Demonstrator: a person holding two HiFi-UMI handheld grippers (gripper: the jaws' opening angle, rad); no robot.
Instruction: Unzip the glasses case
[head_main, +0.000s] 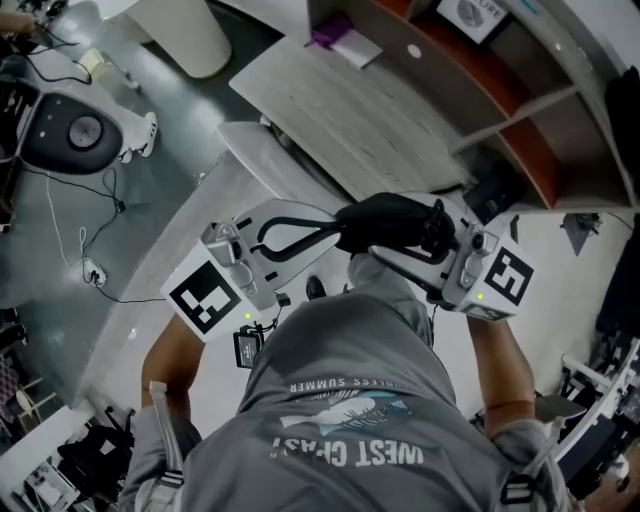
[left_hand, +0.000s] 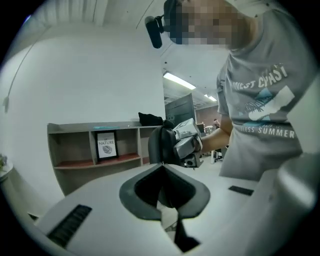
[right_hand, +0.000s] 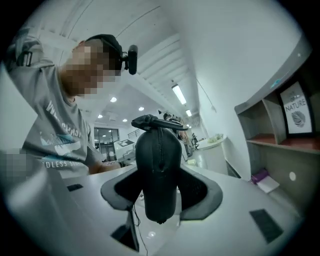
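Matt black textured fabric glasses case (right_hand: 157, 175), pale wood-grain tabletop (head_main: 350, 110)

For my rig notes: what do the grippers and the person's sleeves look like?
The left gripper and right gripper have white bodies and dark grey jaws. The left cube and right cube show black square markers on white. The person wears a short-sleeved grey T-shirt with print.

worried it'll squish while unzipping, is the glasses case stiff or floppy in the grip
Probably stiff: the glasses case shows no dent between the fingers of the right gripper. Likely light, held aloft near one end without sagging. Its matte surface should resist slipping.
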